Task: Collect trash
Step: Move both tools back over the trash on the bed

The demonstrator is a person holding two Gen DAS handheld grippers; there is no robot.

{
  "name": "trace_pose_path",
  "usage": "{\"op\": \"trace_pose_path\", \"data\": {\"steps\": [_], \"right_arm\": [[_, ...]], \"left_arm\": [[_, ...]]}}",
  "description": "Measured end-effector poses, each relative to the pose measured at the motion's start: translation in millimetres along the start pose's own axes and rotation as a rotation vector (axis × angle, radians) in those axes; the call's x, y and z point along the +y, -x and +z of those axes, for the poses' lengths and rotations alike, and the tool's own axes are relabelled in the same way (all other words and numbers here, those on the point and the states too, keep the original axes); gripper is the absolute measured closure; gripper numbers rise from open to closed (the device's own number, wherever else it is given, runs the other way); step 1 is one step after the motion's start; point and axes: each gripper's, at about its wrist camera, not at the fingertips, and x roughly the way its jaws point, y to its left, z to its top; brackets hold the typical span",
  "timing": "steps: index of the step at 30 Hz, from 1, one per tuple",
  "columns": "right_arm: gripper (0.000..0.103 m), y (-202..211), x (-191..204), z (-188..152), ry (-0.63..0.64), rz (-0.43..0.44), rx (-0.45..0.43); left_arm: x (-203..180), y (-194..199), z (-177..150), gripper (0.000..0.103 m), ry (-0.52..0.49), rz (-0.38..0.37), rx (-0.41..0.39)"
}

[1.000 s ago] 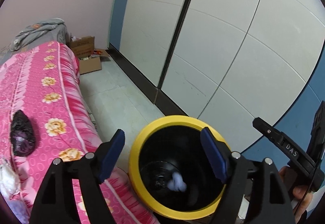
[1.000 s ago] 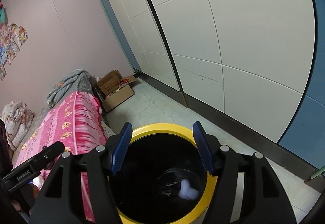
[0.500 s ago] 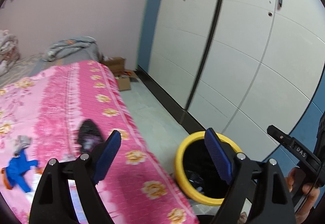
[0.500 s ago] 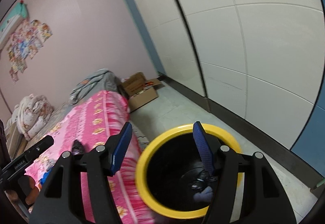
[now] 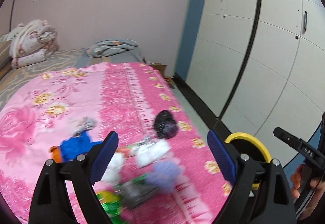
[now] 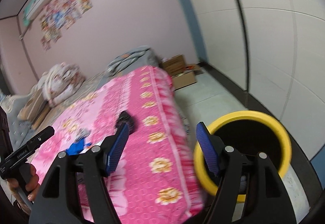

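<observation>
Pink bedspread [image 5: 126, 89] edge beside yellow-rimmed bin [image 6: 264, 120], bare floor [image 6: 205, 91] beyond

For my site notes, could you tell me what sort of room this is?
Most likely a bedroom: a bed with a pink floral cover, folded quilts at its far end, and tall white wardrobe doors alongside.

Both wrist cams angled down; share bed [image 5: 126, 89] [image 6: 142, 114], bin [image 5: 251, 142] [image 6: 264, 120].
</observation>
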Motion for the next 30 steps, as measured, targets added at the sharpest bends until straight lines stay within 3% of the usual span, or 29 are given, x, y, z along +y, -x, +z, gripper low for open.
{"op": "trace_pose_path", "data": {"steps": [12, 23, 30], "right_arm": [[0.031, -62, 83, -29, 0.105, 0.177, 0.201], [0.031, -123, 112, -62, 0.112, 0.247, 0.383], [0.031, -153, 117, -67, 0.104, 0.234, 0.426]], "left_arm": [[67, 48, -58, 0.017, 0.036, 0.104, 0.03], [77, 27, -104, 0.017, 0.056, 0.081, 0.104], [78, 10, -119, 0.017, 0.076, 0.064, 0.134]]}}
